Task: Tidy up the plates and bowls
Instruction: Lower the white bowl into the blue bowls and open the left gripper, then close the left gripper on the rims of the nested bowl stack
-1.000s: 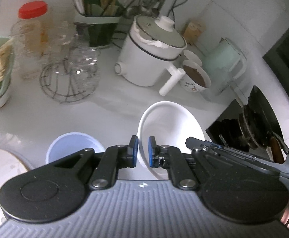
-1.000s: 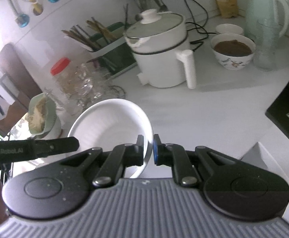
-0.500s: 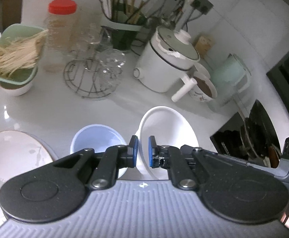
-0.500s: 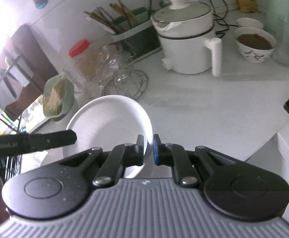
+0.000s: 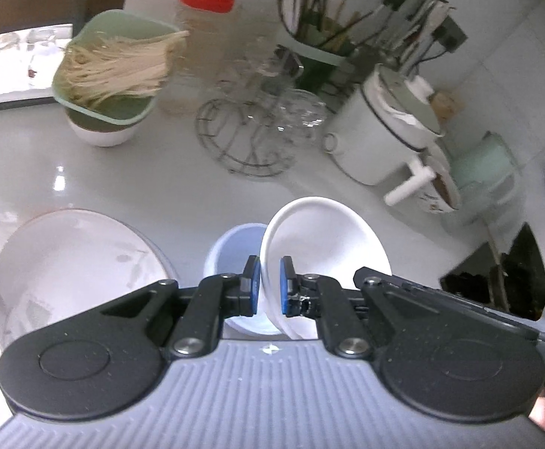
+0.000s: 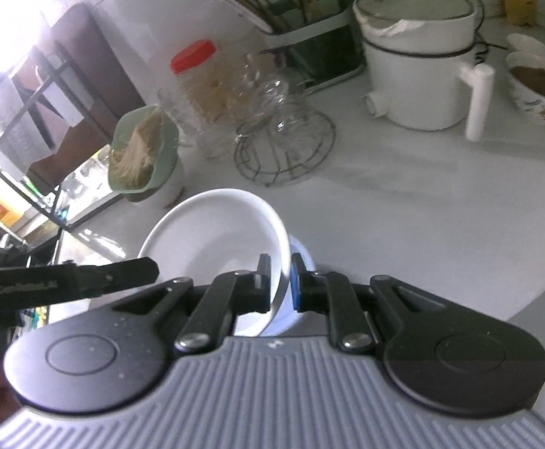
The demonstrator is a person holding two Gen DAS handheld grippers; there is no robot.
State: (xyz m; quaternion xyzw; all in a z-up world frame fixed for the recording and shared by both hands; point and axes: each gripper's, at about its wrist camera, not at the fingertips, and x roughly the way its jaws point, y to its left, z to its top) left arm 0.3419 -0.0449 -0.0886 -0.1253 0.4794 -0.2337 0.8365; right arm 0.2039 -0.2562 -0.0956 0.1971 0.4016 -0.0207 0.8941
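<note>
A white bowl [image 5: 328,239] hangs tilted above the counter, held by its rim on two sides. My left gripper [image 5: 267,284] is shut on the rim nearest it. My right gripper [image 6: 280,284] is shut on the opposite rim of the same white bowl [image 6: 212,239]. A pale blue bowl [image 5: 231,250] stands on the counter directly beneath, partly hidden by the white one; in the right wrist view only the blue bowl's [image 6: 304,258] edge shows. A large white plate [image 5: 66,262] with a faint leaf pattern lies to the left of the blue bowl.
A green bowl of noodles [image 5: 111,75] stacked on a white one, a red-lidded jar [image 5: 205,37], a wire rack of glasses [image 5: 261,127], a white electric pot [image 5: 388,131] and a utensil holder [image 5: 321,45] line the back. A black stove [image 5: 508,277] lies at the right.
Both grippers have carried the white bowl leftward along the counter, and it now hangs over the blue bowl. The patterned plate and noodle bowl have come into fuller view.
</note>
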